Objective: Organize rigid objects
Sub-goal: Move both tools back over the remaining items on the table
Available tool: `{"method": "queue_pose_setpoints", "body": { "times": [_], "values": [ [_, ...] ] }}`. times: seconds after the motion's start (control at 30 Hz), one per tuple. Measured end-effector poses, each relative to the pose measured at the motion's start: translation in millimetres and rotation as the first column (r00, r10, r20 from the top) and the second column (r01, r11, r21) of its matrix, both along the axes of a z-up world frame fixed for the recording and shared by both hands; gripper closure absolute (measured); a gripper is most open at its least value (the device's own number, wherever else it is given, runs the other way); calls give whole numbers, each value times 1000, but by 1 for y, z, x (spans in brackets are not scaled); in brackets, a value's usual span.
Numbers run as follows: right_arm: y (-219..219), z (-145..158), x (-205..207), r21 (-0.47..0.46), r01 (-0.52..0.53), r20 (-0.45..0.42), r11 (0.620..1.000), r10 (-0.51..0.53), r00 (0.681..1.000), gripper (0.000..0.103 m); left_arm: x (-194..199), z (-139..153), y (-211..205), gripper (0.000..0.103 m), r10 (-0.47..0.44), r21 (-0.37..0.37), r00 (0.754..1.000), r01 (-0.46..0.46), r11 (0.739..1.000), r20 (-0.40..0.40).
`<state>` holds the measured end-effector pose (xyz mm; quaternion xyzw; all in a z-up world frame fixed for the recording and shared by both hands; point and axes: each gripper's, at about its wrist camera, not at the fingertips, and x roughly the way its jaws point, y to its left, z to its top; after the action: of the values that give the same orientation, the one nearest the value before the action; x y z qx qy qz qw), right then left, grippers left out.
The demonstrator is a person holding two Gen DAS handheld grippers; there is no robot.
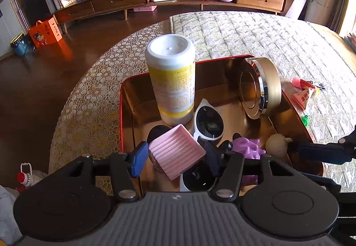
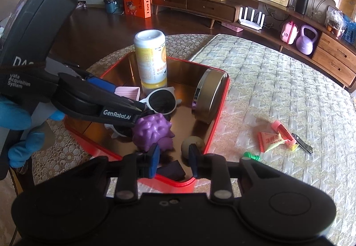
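A red-rimmed gold tray (image 1: 121, 112) (image 2: 173, 183) holds a tall yellow-and-white bottle (image 1: 172, 81) (image 2: 152, 63), a round gold tin (image 1: 260, 88) (image 2: 209, 99) standing on edge, white sunglasses (image 1: 209, 121) (image 2: 161, 101), a purple spiky toy (image 1: 249, 148) (image 2: 152, 130) and a beige ball (image 1: 276, 143) (image 2: 193, 142). My left gripper (image 1: 175, 159) is shut on a pink ribbed dish (image 1: 176, 154) (image 2: 128, 91) just above the tray's near side. My right gripper (image 2: 174, 161) (image 1: 298, 149) stands open over the tray's near corner, its tips just short of the ball. A dark flat piece (image 2: 171, 170) lies below the gap, untouched.
On the quilted mat right of the tray lie snack packets (image 2: 276, 138), a nail clipper (image 2: 302, 147) and a small green piece (image 2: 251, 155). A blue-gloved hand (image 2: 20, 121) holds the left gripper. The round table's edge drops to the wooden floor on the left.
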<state>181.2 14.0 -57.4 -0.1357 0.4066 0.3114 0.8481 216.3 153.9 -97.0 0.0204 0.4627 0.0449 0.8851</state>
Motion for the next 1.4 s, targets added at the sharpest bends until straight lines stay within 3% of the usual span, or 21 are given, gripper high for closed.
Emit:
{"method": "queue_pose_setpoints", "body": {
  "times": [0.13,0.23,0.47,0.63,0.8,0.97,1.4],
  "values": [
    [-3,3,-4,26,-4,-6,1000,4,1000,65,-4,2,0,46,8,-3,1000,-8,1000,-3],
    [-4,5,-7,35,-7,-4,999,7,1000,62,-9,5,-2,36,9,9,1000,-9,1000,5],
    [-11,13,-14,76,0,3,997,0,1000,43,-21,17,-5,32,0,0,1000,0,1000,26],
    [-23,21,-21,118,7,3,993,-7,1000,36,-32,27,-10,26,-17,-12,998,18,1000,52],
    [-42,29,-29,151,10,24,988,-14,1000,15,-42,36,-18,24,-36,-17,997,37,999,68],
    [-71,38,-35,192,18,33,981,-25,999,1,-54,46,-28,21,-31,-11,994,33,999,108],
    [-156,44,-18,175,165,55,971,-177,983,0,-57,58,-80,19,-95,-34,982,102,994,161]
  ]
}}
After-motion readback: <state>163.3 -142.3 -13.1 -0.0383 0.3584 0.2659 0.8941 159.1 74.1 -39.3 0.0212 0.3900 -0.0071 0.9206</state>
